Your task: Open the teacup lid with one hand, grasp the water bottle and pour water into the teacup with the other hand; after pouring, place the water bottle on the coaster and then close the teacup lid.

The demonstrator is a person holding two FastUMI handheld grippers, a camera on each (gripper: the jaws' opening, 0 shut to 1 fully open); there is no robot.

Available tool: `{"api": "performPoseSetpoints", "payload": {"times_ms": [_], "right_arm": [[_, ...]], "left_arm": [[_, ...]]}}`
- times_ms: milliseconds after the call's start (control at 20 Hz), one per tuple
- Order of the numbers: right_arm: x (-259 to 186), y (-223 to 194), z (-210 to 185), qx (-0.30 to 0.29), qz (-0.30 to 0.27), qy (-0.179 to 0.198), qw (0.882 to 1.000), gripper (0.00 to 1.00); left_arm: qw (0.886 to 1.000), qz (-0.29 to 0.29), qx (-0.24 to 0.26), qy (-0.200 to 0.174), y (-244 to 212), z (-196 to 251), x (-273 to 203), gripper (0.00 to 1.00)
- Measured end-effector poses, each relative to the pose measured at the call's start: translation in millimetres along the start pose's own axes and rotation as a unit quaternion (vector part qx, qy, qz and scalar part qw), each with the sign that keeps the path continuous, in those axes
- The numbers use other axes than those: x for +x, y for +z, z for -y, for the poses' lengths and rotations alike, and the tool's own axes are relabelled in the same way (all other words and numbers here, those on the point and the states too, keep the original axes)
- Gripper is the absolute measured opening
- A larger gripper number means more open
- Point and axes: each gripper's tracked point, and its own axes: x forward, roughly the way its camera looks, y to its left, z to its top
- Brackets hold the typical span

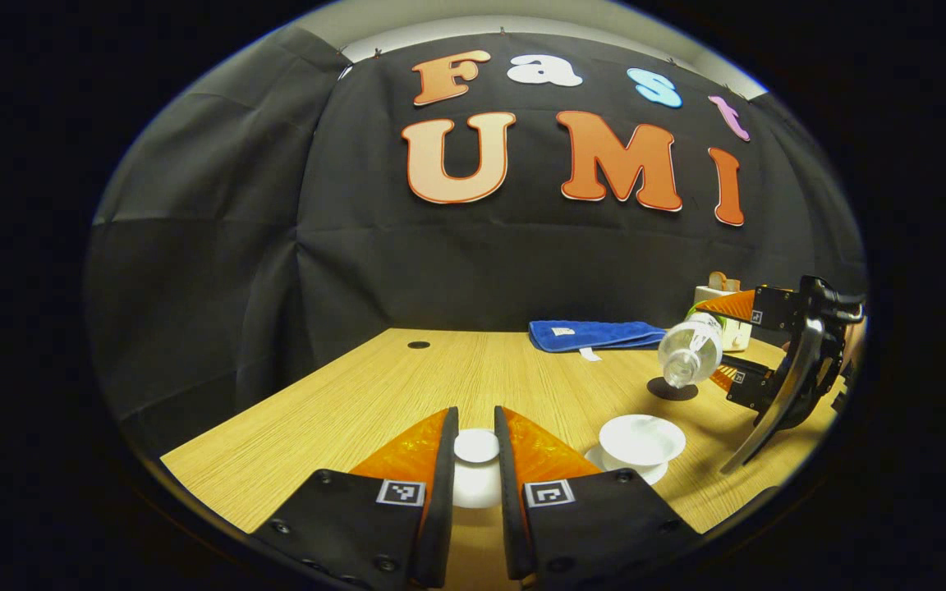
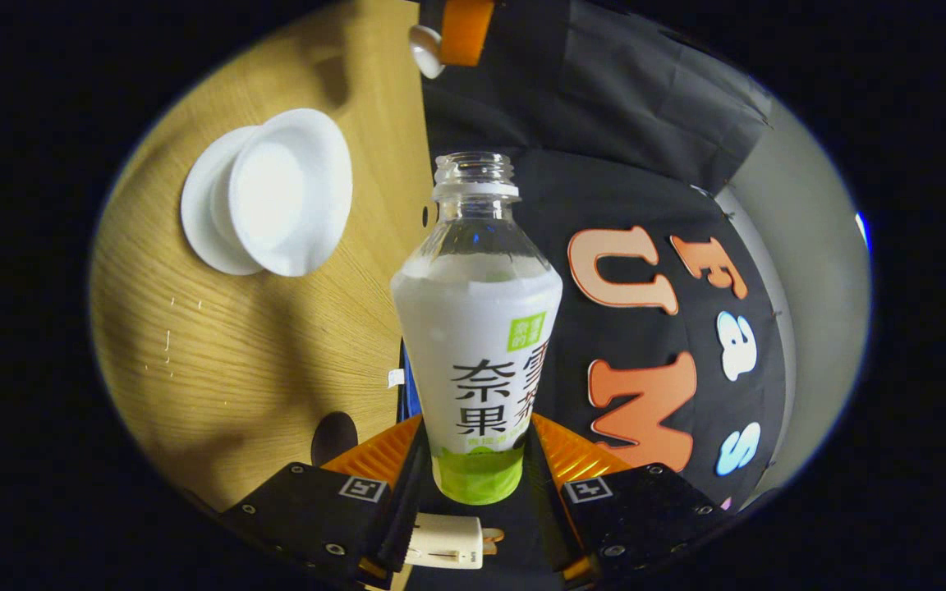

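My left gripper (image 1: 474,460) is clamped on the white lid (image 1: 476,446), holding it above the bench (image 1: 333,410). My right gripper (image 2: 473,476) is clenched round the bottle (image 2: 477,328), both fingers pressing its lower body, the uncapped neck tipped down toward the bench. In the left gripper view the bottle (image 1: 691,349) hangs above the open cup (image 1: 641,439), which sits on its saucer (image 1: 604,461). The dark coaster (image 1: 672,388) lies just behind the cup, a blue cloth (image 1: 596,334) farther back.
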Motion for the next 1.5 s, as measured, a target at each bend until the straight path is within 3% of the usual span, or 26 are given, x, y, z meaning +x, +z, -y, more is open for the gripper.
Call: {"api": "performPoseSetpoints", "payload": {"times_ms": [250, 400, 550, 700, 900, 1150, 1250, 1500], "right_arm": [[12.8, -37.8, 32.5, 0.177, -0.040, -0.002, 0.983, 0.64], [22.8, -59.8, 44.0, 0.272, -0.056, 0.001, 0.961, 0.64], [29.9, -73.4, 50.6, 0.375, -0.058, 0.002, 0.925, 0.64], [31.2, -84.2, 46.6, 0.471, -0.055, 0.023, 0.880, 0.64], [36.3, -90.6, 32.8, 0.550, -0.073, 0.047, 0.831, 0.64], [47.6, -100.1, -14.4, 0.629, -0.112, 0.090, 0.764, 0.64], [51.5, -106.4, -31.0, 0.640, -0.125, 0.103, 0.751, 0.64], [50.0, -106.2, -54.6, 0.646, -0.147, 0.126, 0.739, 0.64]], "left_arm": [[1.000, 0.011, 0.002, -0.025, 11.6, 27.5, 0.1, 0.30], [0.999, 0.018, 0.003, -0.035, 18.8, 38.8, -1.3, 0.30], [0.999, 0.020, 0.004, -0.038, 21.0, 45.6, -1.7, 0.30], [0.999, 0.022, 0.001, -0.039, 22.1, 50.2, -2.0, 0.30], [0.999, 0.027, -0.006, -0.040, 26.0, 55.1, -2.3, 0.30], [0.997, 0.040, -0.021, -0.058, 33.5, 68.6, -0.3, 0.30], [0.996, 0.044, -0.029, -0.066, 35.9, 74.9, 0.8, 0.30], [0.995, 0.039, -0.041, -0.077, 37.6, 88.5, 9.5, 0.30]]}}
